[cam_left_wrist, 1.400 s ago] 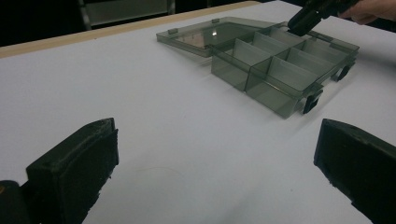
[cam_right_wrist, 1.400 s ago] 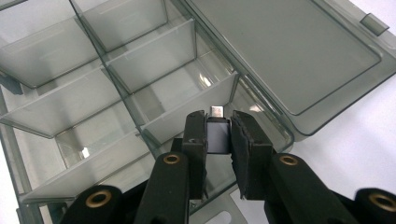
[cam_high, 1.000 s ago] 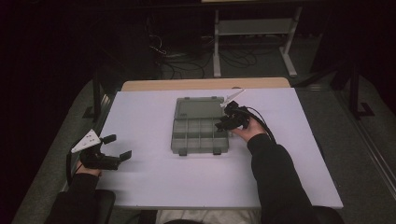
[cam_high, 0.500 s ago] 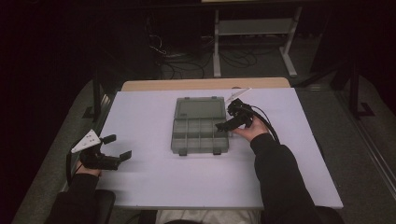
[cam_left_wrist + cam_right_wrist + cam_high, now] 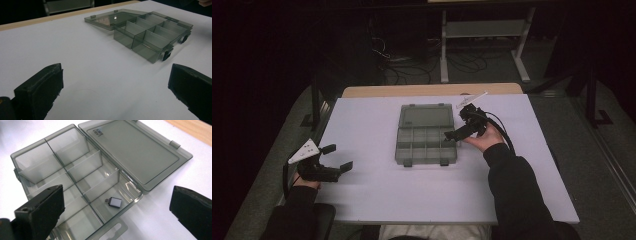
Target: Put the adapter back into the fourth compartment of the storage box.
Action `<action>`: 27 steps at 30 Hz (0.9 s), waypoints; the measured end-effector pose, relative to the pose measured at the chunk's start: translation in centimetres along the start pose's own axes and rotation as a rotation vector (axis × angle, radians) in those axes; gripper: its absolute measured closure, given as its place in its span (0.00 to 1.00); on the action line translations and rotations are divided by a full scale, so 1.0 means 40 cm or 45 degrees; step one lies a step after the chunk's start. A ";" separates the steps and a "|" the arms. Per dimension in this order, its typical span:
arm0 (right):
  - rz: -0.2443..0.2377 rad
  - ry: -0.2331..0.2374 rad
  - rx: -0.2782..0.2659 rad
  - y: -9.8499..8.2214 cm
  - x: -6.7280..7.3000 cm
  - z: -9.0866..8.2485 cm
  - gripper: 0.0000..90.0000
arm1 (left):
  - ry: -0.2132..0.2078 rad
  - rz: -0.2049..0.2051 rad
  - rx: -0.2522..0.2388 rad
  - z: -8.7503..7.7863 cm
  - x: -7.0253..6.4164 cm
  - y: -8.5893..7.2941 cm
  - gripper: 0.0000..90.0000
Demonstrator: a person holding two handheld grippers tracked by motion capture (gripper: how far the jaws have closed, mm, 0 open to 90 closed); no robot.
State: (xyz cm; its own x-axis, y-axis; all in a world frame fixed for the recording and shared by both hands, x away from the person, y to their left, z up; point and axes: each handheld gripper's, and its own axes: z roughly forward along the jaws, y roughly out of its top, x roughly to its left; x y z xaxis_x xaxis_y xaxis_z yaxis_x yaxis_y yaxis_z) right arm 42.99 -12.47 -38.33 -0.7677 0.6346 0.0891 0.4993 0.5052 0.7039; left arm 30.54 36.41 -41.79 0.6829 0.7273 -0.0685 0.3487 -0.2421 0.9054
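A translucent grey compartment box (image 5: 404, 150) lies open in the middle of the white tabletop (image 5: 377, 195), its lid (image 5: 426, 116) folded flat behind it. In the right gripper view a small grey adapter plug (image 5: 113, 201) rests in a compartment at the near end of the box (image 5: 75, 141). My right gripper (image 5: 453, 136) hovers over the box's right edge; its jaws have just been opening and stand wide, with nothing pinched between them. Far to the left, near the table's front, my left gripper (image 5: 340, 157) is open and empty, pointing across the table toward the box (image 5: 152, 37).
A wooden strip (image 5: 427, 90) edges the table at the back. Beyond it, a metal stand (image 5: 484, 30) and loose cables (image 5: 402, 65) sit on the dark floor. Broad white surface stretches between the left gripper and the box.
The right gripper's jaws have spread apart above the box's right side, and that hand has shifted slightly right. The left hand has kept still.
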 end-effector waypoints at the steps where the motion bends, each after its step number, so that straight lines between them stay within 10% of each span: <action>1: 0.006 -0.001 -0.004 0.000 0.000 -0.004 0.00 | 0.000 0.000 0.000 0.000 0.000 0.000 0.00; 27: 0.037 -0.036 -0.075 -0.050 -0.005 -0.088 0.00 | 0.002 -0.003 0.001 0.001 0.000 0.000 0.00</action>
State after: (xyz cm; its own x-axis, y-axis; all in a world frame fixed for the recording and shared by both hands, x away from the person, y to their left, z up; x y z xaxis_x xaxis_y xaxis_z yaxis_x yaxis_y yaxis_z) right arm 40.76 -15.66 -37.27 -0.7413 0.6650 0.0907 0.4959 0.4516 0.7417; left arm 30.58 36.38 -41.82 0.6809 0.7290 -0.0700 0.3512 -0.2411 0.9047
